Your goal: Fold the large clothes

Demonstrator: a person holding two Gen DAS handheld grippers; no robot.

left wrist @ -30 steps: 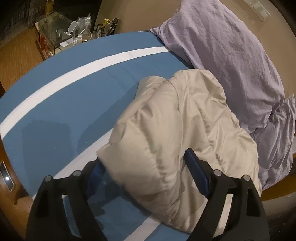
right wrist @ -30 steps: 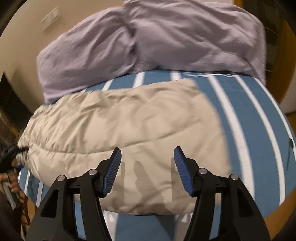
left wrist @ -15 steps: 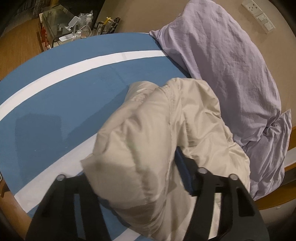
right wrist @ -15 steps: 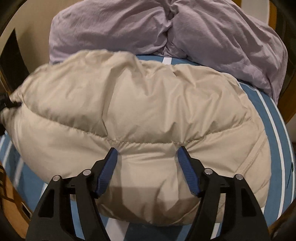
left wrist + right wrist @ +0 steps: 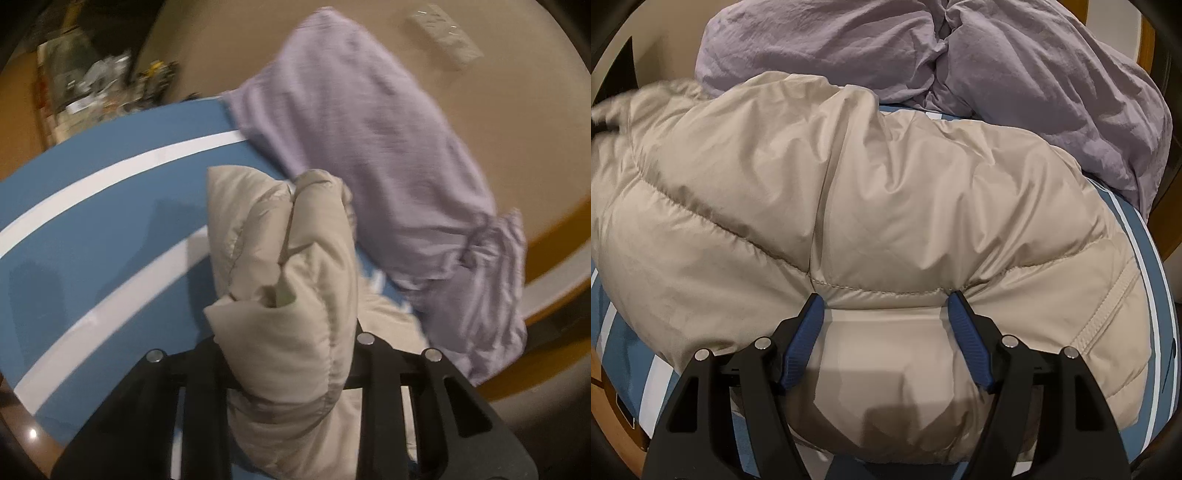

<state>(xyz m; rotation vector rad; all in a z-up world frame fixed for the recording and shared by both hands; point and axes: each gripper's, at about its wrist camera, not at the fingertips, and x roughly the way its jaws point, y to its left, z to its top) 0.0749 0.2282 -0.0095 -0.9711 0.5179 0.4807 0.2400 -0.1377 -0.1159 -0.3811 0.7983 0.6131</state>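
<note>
Left gripper (image 5: 291,354) had just been closing; its jaws pinched a bunched end of the beige puffer jacket (image 5: 288,266), which ran straight ahead from them. Right gripper (image 5: 886,325) jaws were spread, tips touching the jacket's near edge (image 5: 849,206), not clamped. Its long axis lay crosswise to the right jaws, on the striped bed (image 5: 92,229). The right was probably next to pinch.

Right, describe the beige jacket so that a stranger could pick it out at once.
Find the bed with the blue sheet and white stripes, purple pillows heaped at its head. In front of them lies the puffy beige jacket, one end pinched in the left gripper. It is the only quilted, shiny, tan thing there; the pillows are matte and purple.
</note>
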